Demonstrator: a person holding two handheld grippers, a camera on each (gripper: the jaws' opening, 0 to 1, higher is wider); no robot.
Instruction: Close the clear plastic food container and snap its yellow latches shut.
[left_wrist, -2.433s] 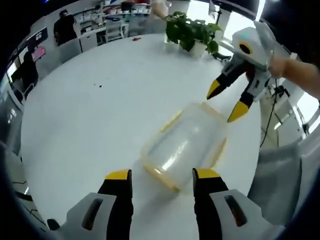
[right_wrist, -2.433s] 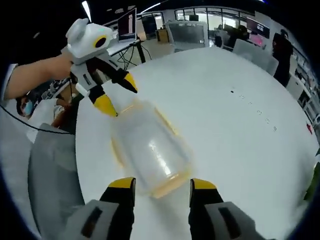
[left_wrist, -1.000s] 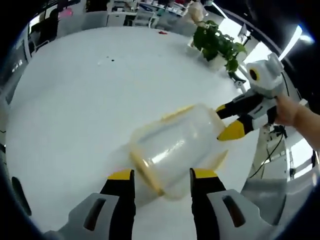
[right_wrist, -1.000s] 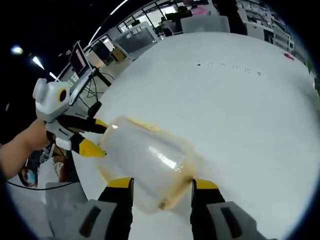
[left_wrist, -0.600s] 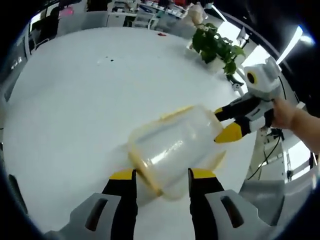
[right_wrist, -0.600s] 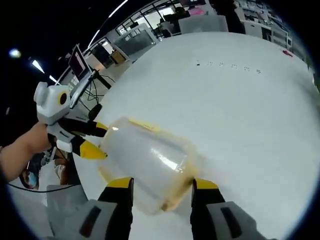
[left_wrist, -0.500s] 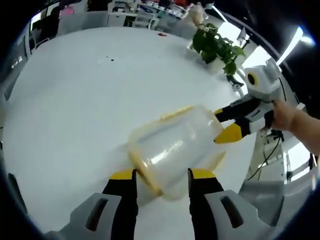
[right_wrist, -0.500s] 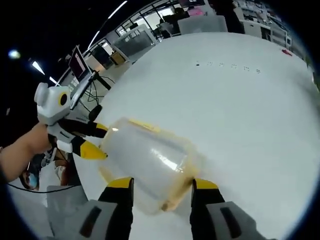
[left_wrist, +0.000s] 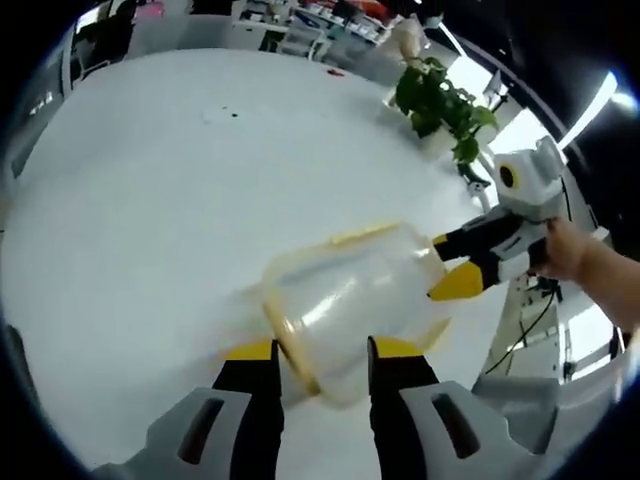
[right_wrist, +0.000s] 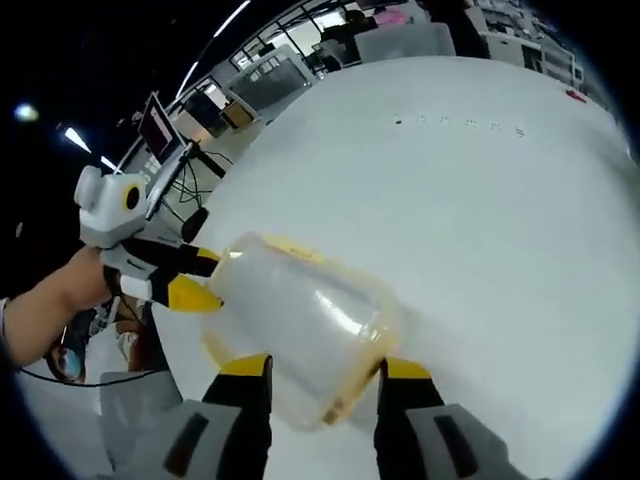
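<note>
- The left gripper (left_wrist: 318, 352), black-armed with glossy yellow tips, has its two jaws parted around the near end of the container; whether they actually press on the plastic I cannot tell.
- In the right gripper view the left gripper (right_wrist: 205, 277) comes in at about nine o'clock, its yellow tips against the far end of the tub, a bare hand (right_wrist: 70, 290) behind its white housing.
- The right gripper (right_wrist: 314, 369) has the same build, its jaws spread either side of the container's rounded corner, yellow tips beside the wall; firm contact is not clear.
- In the left gripper view the right gripper (left_wrist: 458, 267) comes in at three o'clock, one black jaw along the tub's upper edge and one yellow tip at its end, with a hand (left_wrist: 566, 250) gripping it.
- The clear plastic food container (left_wrist: 345, 295) is a cloudy, rounded-rectangle tub with soft corners and a shiny streak of reflected light, lying between the two grippers on the table.
- A yellow latch (left_wrist: 287, 339) runs as a thin strip along the end nearest the left jaws; another yellow latch (left_wrist: 358, 234) lies along the long edge at twelve o'clock.
- The table (left_wrist: 150, 200) is smooth, matte white and broad.
- A leafy green potted plant (left_wrist: 440, 103) stands near the table's edge at one o'clock.
</note>
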